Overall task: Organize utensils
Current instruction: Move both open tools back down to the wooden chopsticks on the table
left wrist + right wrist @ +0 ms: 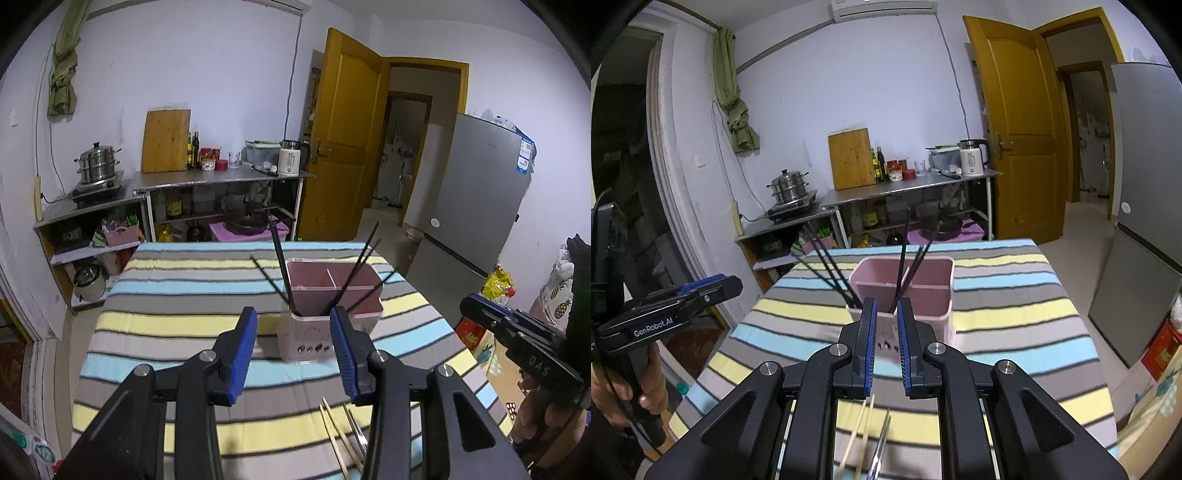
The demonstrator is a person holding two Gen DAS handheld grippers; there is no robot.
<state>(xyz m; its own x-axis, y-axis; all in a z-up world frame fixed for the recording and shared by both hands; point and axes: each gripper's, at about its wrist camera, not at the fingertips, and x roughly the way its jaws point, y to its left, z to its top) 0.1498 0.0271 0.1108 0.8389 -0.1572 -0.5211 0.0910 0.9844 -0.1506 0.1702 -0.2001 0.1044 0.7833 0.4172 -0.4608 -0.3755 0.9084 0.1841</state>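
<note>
Pink caddy, black chopsticks inside: just beyond my left gripper, jaws released, empty. Wooden chopsticks on table nearer than caddy, under my right gripper, narrowly parted, empty.

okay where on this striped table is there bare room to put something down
Bare striped cloth lies left of the pink utensil holder, and also behind it toward the far edge. It is crowded near the front edge, where wooden chopsticks and a metal utensil lie below the left hand-held gripper.
</note>
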